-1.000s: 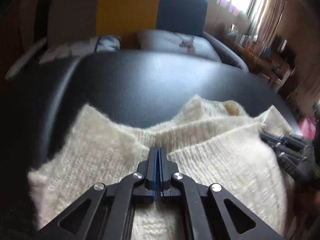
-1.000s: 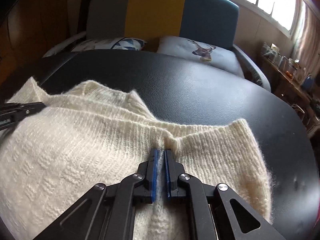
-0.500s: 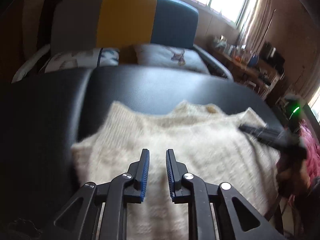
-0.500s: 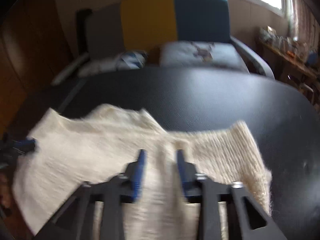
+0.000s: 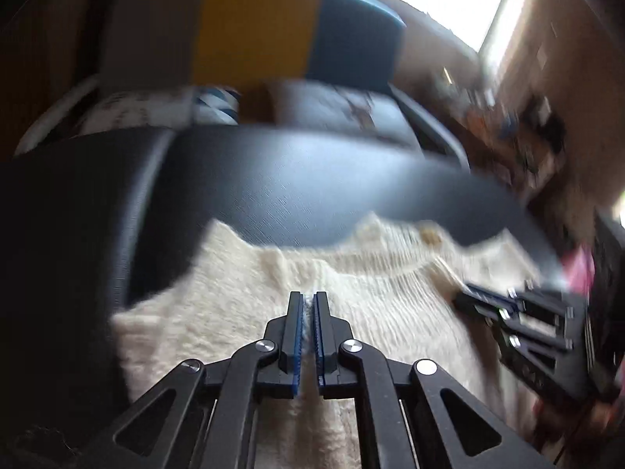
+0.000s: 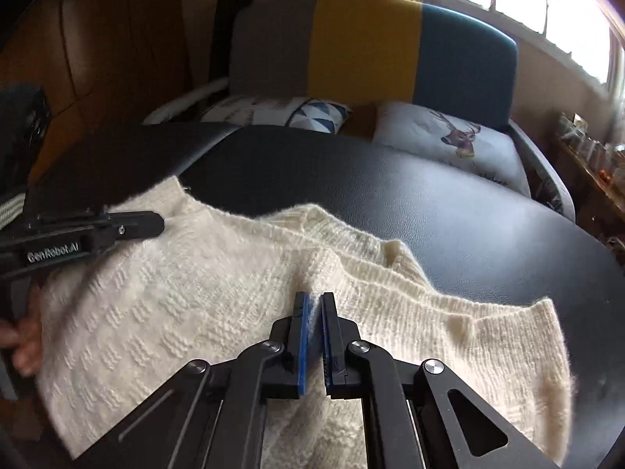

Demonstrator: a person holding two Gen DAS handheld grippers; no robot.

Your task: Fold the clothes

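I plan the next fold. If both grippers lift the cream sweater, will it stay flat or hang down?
The cream sweater is a soft, fuzzy knit, already wrinkling near the right gripper, so it probably sags. The smooth black table likely lets it slide easily.

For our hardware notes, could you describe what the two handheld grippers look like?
Both the left gripper and right gripper are matte black linkage frames with triangular cut-outs, silver pivot screws and ridged blue pads. White "GenRobot.AI" lettering marks the left one's side.

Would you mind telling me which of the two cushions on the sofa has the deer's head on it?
The right cushion, pale grey, under the sofa's blue back panel. The left cushion carries blue and white triangles instead.
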